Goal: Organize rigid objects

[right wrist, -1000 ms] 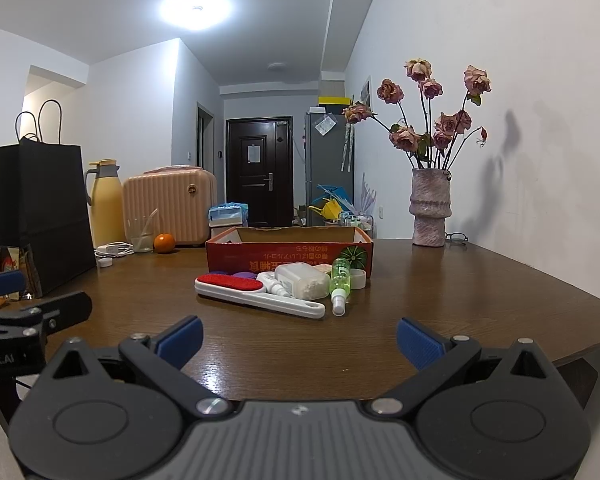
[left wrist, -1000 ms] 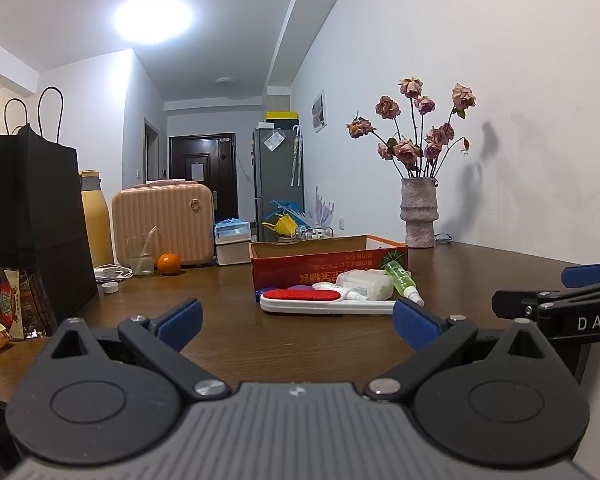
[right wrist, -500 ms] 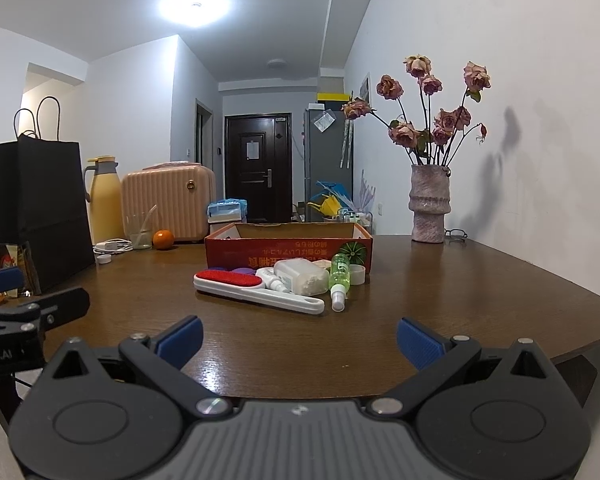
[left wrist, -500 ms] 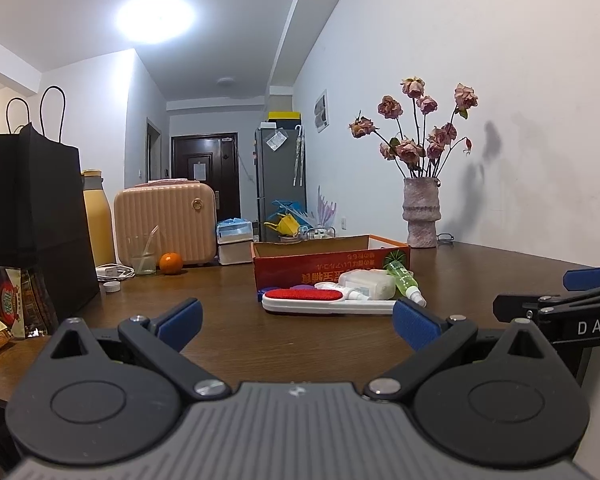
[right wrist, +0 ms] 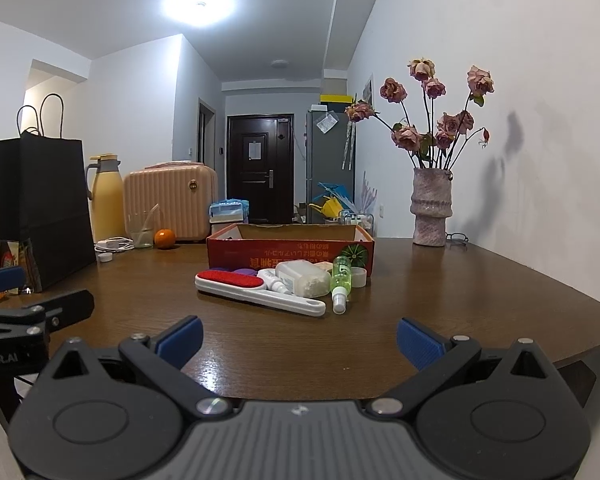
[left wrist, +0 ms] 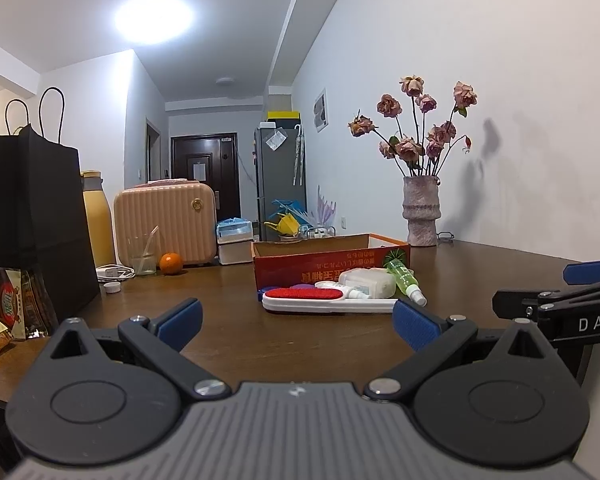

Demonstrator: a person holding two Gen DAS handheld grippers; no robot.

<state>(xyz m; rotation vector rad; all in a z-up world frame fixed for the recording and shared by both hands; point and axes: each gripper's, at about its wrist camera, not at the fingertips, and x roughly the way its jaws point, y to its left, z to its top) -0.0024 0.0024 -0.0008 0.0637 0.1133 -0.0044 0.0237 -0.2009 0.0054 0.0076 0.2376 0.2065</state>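
Note:
A red open cardboard box stands mid-table, also in the left wrist view. In front of it lie a white lint brush with a red pad, a white bottle, a green spray bottle and a small white tube. My left gripper is open and empty, near the table's front edge. My right gripper is open and empty, short of the brush. Each gripper shows at the other view's edge.
On the brown table stand a vase of dried roses, a black paper bag, a yellow thermos, a pink case, a glass, an orange and snack packets.
Both grippers have risen and edged slightly forward; the objects on the table have not moved. Both stay open.

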